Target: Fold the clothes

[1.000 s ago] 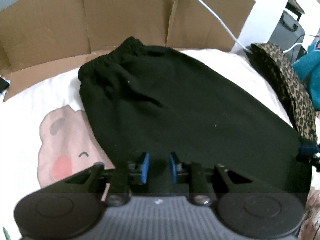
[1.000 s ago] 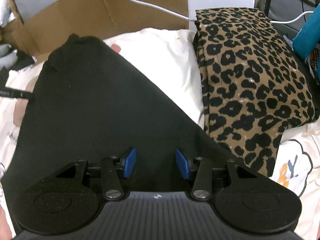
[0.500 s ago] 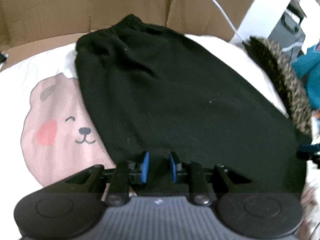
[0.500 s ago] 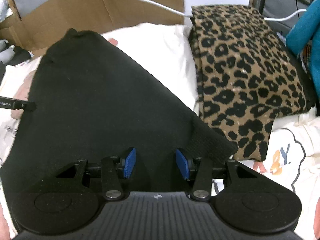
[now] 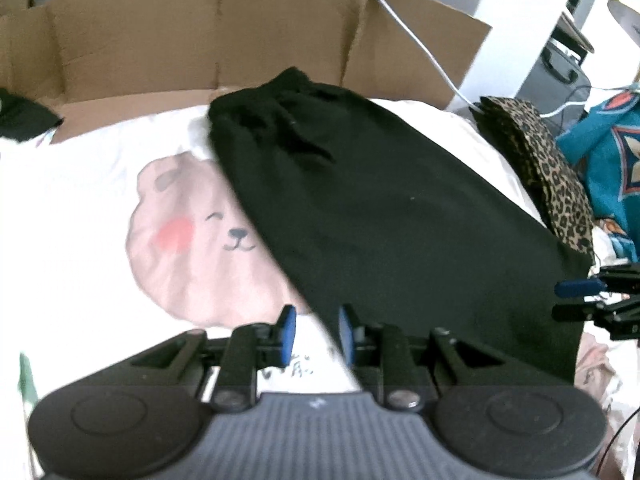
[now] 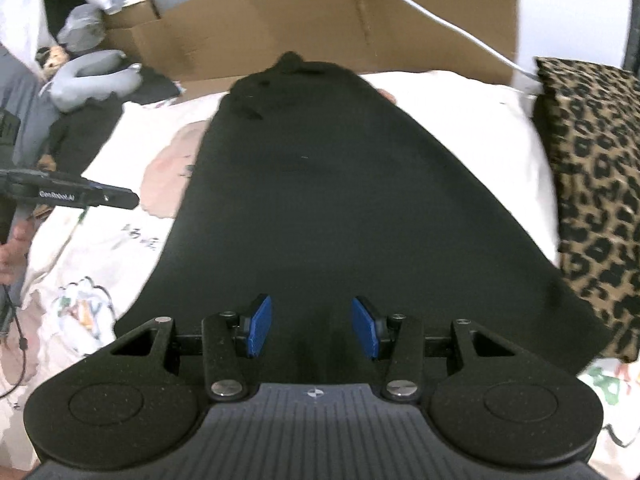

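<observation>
A black garment (image 5: 380, 208) lies flat on a white bed sheet (image 5: 80, 200) with a pink bear print, its elastic waistband at the far end. My left gripper (image 5: 316, 334) hovers at the garment's near left edge. Its blue pads stand a narrow gap apart, with sheet and the cloth's edge showing between them and nothing pressed. My right gripper (image 6: 312, 328) hangs open above the near end of the black garment (image 6: 340, 200), pads wide apart. The right gripper (image 5: 572, 301) shows at the right edge of the left wrist view, and the left gripper (image 6: 120, 200) at the left edge of the right wrist view.
A folded leopard-print cloth (image 6: 592, 184) lies right of the garment. Brown cardboard (image 5: 200, 40) stands behind the bed with a white cable (image 5: 420, 48) across it. Teal fabric (image 5: 612, 168) is at the far right. A grey plush toy (image 6: 88, 76) and a hand (image 6: 12, 248) are at the left.
Both grippers drew back toward the near end of the garment. The left one slid from over the black cloth to its left edge, uncovering more of the bear print. Neither gap changed.
</observation>
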### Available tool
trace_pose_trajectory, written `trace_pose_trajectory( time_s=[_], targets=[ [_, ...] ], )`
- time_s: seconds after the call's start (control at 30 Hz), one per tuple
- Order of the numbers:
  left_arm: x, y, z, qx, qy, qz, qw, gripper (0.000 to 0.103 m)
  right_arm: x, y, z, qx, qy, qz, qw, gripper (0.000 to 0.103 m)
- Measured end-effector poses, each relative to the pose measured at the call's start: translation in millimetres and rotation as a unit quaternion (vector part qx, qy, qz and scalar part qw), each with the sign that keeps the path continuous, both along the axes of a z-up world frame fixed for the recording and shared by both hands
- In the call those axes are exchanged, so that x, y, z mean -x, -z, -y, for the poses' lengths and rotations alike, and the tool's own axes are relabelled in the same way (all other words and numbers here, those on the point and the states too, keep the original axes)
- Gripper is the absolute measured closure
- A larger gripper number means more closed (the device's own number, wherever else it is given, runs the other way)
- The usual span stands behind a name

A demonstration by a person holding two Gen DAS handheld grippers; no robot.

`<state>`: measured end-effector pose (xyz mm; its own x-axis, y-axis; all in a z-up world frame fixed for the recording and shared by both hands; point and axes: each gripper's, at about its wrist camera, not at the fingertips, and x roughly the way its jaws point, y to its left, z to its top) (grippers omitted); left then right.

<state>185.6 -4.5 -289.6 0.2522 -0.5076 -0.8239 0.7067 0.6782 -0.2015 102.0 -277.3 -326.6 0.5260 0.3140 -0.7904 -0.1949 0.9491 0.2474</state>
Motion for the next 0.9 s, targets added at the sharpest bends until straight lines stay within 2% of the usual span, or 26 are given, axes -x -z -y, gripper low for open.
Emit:
trace_pose_trajectory(
  time_s=[0.1, 0.23, 0.4, 0.63, 0.8, 0.9],
  targets=[
    [-2.1, -0.6, -10.3, 0.006, -0.008, -0.012, 0.9999, 0.079, -2.9, -3.7, -14.4, -0.004, -0.016, 0.002, 1.000, 0.052],
    [-7.0, -3.9, -21.0, 0.006, -0.022, -0.007, 0.9997, 0.078, -1.9, -8.6, -36.4, -0.022, -0.040, 0.000, 0.999, 0.052],
    [5.0, 2.6, -25.3, -0.008, -0.006, -0.006, 0.9999, 0.078, 7.9, -12.5, -78.5, -0.026, -0.117, 0.009, 0.993, 0.052],
    [25.5, 17.1, -31.9, -0.008, 0.008, -0.030, 0.9995, 0.077, 22.5, 4.6, -129.3, -0.004, -0.203, -0.012, 0.979, 0.052],
    [35.1, 22.7, -34.5, 0.004, -0.004, -0.038, 0.9992, 0.076, 30.8, 14.3, -140.3, 0.013, -0.214, -0.031, 0.976, 0.052],
    [39.7, 25.7, -31.5, -0.003, 0.000, -0.040, 0.9992, 0.076, 34.4, 20.5, -140.7, 0.023, -0.209, -0.041, 0.977, 0.052]
  ],
)
